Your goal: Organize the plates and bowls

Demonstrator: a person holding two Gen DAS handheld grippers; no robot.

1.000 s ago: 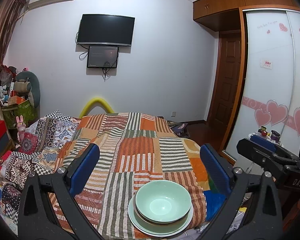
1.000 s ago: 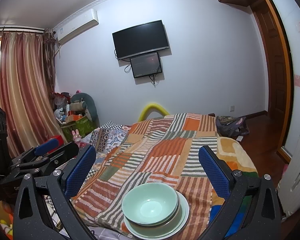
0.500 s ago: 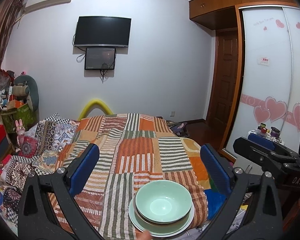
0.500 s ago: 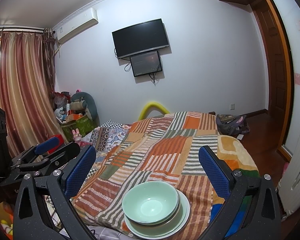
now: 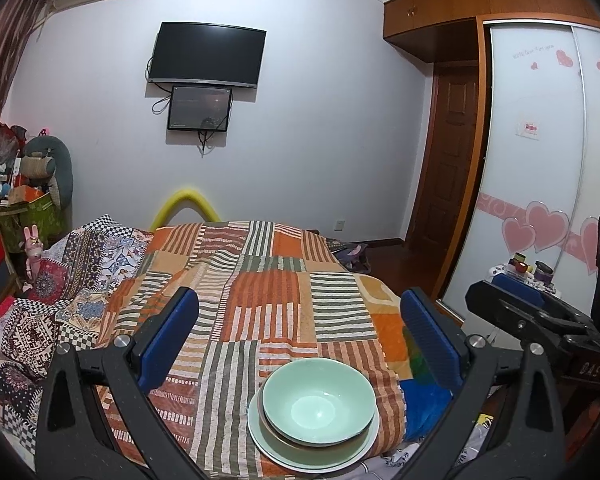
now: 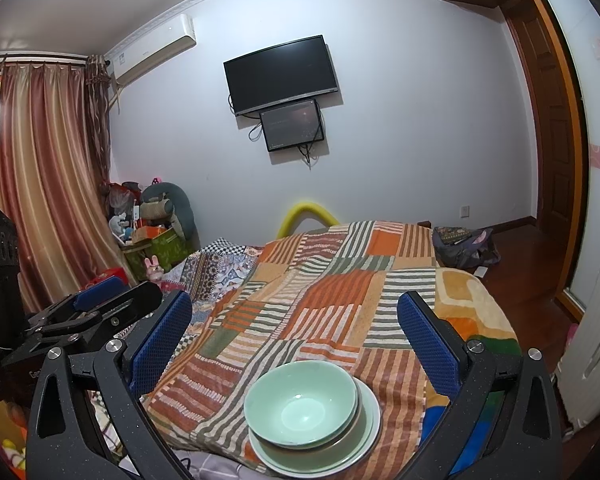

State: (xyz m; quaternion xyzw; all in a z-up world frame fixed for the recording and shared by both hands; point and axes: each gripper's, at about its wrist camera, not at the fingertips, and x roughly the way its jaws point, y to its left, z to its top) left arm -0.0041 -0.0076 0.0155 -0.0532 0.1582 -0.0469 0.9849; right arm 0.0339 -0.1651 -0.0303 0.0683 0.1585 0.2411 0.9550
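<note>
A pale green bowl [image 5: 319, 400] sits nested in a stack on a pale green plate [image 5: 284, 446] at the near edge of the striped patchwork blanket [image 5: 260, 300]. The bowl [image 6: 300, 402] and plate [image 6: 370, 420] also show in the right wrist view. My left gripper [image 5: 300, 328] is open and empty, held above and behind the stack. My right gripper [image 6: 296, 328] is open and empty too, at about the same height. Each gripper shows at the edge of the other's view.
The blanket covers a bed with a patterned quilt [image 5: 60, 280] on its left side. A white wardrobe [image 5: 540, 168] and a wooden door [image 5: 448, 160] stand to the right. Clutter and boxes [image 6: 152, 240] line the left wall by the curtains.
Both views have shifted only slightly. The bowl and plate stack has not moved, and both grippers stay open.
</note>
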